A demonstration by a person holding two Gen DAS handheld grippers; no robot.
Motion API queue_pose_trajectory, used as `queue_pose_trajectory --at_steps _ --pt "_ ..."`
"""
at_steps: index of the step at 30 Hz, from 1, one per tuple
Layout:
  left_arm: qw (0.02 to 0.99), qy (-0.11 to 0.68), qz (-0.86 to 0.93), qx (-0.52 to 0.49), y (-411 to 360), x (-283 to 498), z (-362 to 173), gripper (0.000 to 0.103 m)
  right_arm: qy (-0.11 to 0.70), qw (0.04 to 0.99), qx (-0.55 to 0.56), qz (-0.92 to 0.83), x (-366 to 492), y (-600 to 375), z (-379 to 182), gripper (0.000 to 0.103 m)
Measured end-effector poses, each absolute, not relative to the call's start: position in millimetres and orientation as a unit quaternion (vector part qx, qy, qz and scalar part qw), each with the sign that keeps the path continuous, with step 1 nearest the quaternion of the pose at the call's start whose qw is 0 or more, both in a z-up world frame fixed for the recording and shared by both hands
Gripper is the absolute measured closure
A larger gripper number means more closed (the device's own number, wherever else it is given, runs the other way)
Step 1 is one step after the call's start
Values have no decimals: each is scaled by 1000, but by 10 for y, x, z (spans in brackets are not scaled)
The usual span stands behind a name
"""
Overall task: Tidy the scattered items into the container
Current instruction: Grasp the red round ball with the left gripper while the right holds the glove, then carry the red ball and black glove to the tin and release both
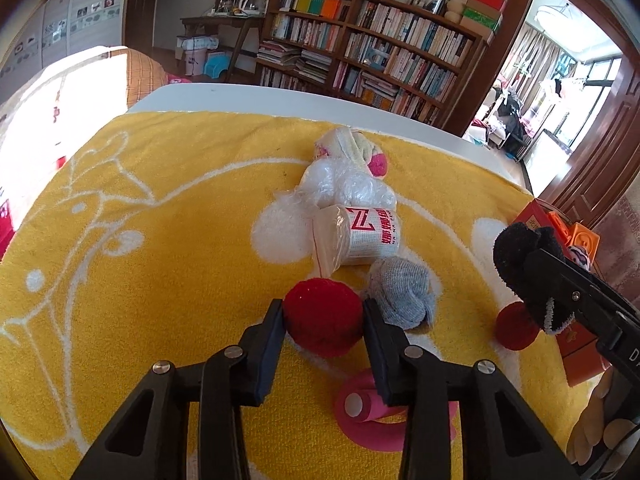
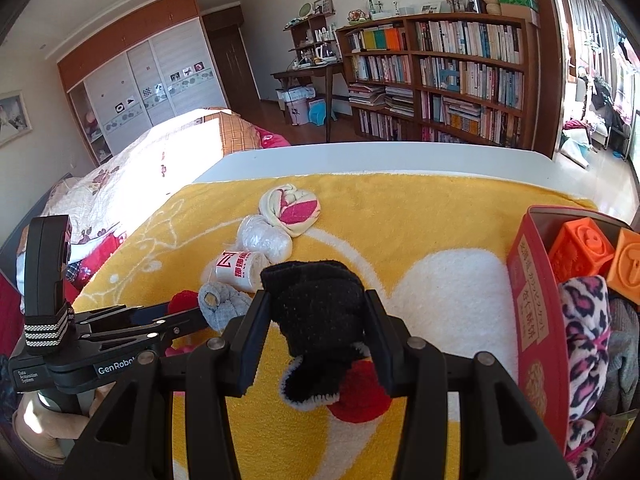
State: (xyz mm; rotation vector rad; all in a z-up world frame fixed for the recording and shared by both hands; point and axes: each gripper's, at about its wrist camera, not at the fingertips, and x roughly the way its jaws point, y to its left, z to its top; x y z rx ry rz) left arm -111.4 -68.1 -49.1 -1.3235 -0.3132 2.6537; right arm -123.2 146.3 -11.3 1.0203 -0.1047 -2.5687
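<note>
The left gripper (image 1: 323, 312) has its fingers (image 1: 272, 328) clenched on a red ball (image 1: 322, 316) that rests on the yellow towel (image 1: 160, 240), a grey sock bundle (image 1: 404, 296) touching its right side. The right gripper (image 2: 318, 312) grasps a black sock bundle (image 2: 316, 300) between its fingers (image 2: 256, 328), lifted above the towel. The red box (image 2: 532, 320) sits at the right, already holding blocks and socks.

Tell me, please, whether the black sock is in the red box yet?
Not yet. The black sock is clamped in the right tool above the yellow towel, beside the red box.
</note>
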Motion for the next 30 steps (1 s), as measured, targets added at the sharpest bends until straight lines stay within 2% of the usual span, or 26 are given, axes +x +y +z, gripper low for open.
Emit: queue_pose_trajectory --at_steps 13,21,30 --pt "88 -134 892 -423 -733 -1073 -383 63 -82 164 323 -929 -1205 1825 186 53" --pt "106 -151 890 -418 -675 -1037 -296 63 -132 93 283 -945 -1182 2447 442 53" --pt "153 -129 893 -403 -281 -976 -26 63 -175 26 284 -942 -1093 3157 478 52"
